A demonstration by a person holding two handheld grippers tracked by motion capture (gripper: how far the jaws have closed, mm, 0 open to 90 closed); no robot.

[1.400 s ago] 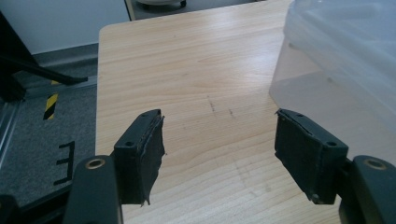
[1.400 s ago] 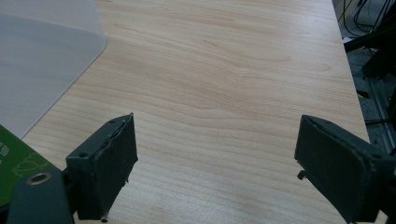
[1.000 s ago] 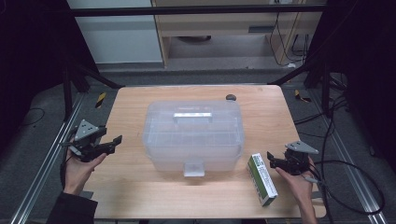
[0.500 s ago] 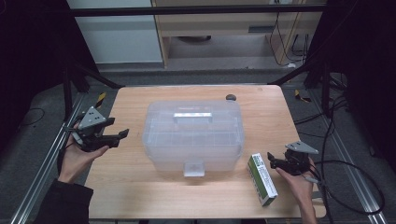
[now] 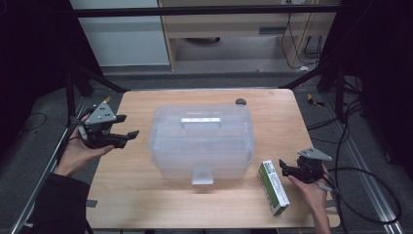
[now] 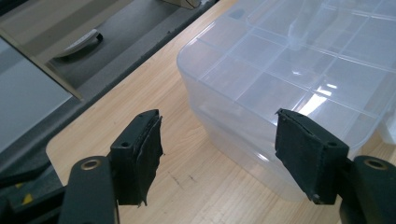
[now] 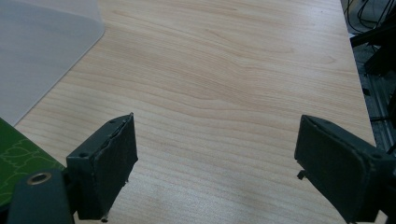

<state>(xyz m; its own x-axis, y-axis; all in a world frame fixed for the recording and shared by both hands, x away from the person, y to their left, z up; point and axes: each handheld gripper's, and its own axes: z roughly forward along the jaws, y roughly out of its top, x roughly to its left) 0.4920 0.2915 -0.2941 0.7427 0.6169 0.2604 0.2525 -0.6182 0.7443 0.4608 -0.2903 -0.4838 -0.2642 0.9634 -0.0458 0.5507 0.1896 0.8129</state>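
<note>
Raised and nearer the clear box (image 5: pixel 202 139), left gripper (image 5: pixel 127 135) gapes empty, its view showing lid compartments.

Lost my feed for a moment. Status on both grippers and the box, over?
Left gripper open, fingers aimed at the clear box, not touching. Right gripper open, beside the green carton. Box latch down. Nothing in the way.

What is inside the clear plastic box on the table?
Through the lid of the clear box only moulded dividers show; its compartments look empty. The frosted plastic blurs the lower part, so small contents cannot be ruled out.
</note>
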